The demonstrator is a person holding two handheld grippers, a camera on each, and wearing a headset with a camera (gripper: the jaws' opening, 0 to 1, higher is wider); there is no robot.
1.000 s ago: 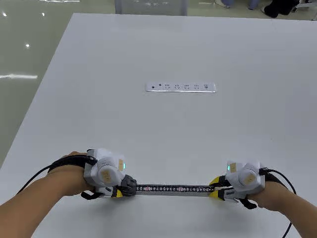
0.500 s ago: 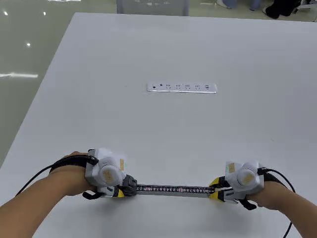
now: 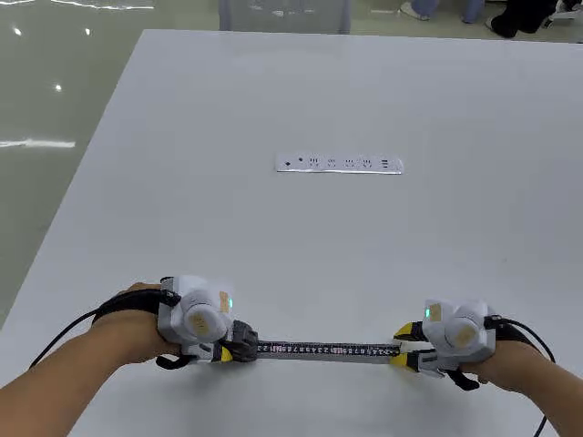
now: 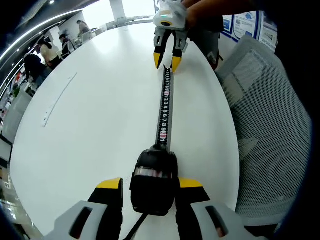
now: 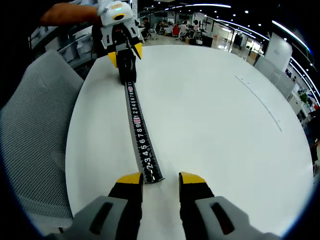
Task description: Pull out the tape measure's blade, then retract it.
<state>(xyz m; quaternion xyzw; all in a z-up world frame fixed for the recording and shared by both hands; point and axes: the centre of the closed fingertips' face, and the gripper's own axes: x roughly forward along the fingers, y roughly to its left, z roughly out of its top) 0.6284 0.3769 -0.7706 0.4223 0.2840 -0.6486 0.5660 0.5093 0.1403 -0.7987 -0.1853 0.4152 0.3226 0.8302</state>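
Along the near edge of the worktop (image 3: pixel 364 246), the tape measure's case (image 3: pixel 240 342) is being clamped in the left tongs (image 4: pixel 150 183), likely as an anchor. The blade (image 5: pixel 140 135) is lying drawn out flat, its tip just ahead of the right tongs (image 5: pixel 161 179), which are being held apart, seemingly to let it retract.

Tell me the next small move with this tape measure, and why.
Probably close the right gripper on the end of the blade, so it can be guided back. The blade lies pulled out along the table, its end loose between the open right jaws, while the left gripper holds the case.
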